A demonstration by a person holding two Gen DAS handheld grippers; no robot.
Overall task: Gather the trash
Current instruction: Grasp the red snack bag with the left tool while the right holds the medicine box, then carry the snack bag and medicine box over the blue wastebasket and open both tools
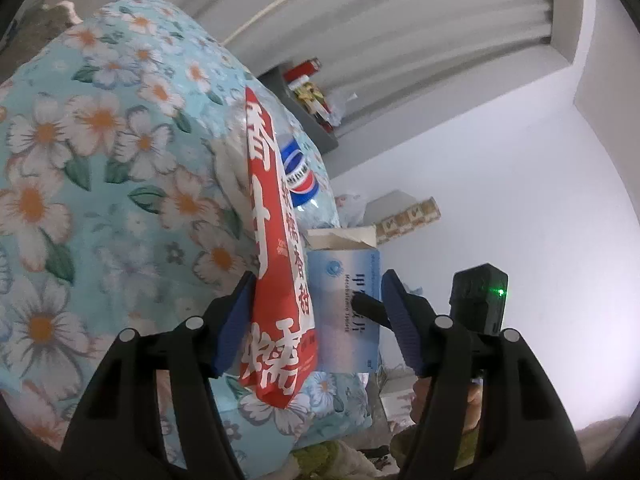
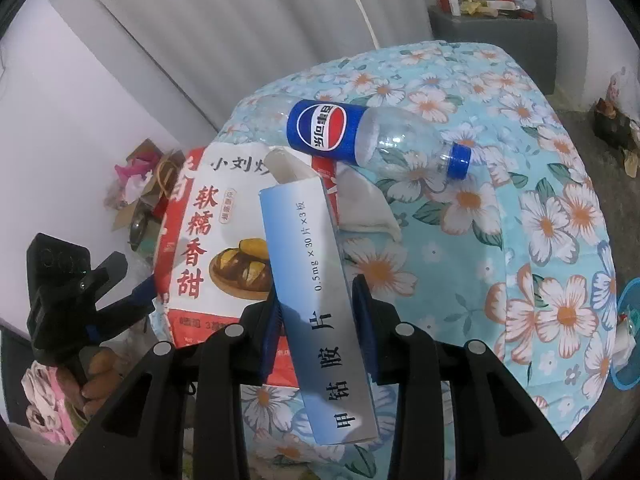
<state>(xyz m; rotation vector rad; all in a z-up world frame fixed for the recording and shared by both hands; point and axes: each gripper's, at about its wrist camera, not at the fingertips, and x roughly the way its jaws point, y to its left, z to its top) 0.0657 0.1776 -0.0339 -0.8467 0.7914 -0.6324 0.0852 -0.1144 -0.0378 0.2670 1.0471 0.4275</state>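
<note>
Left gripper (image 1: 316,316): seen standing partly open; the red-and-white snack bag (image 1: 276,280) is set between its blue pads, the left pad against the bag's edge, the right pad clear of it.
Snack bag: laid flat on the floral cloth (image 2: 520,184), partly under the box.
Medicine box (image 2: 320,292): a blue-and-white carton, pinched at a narrow opening between the pads of the right gripper (image 2: 316,316) and held tilted above the bag.
Plastic bottle (image 2: 376,136): empty, blue-labelled and blue-capped, laid on its side on the cloth just beyond the bag.
</note>
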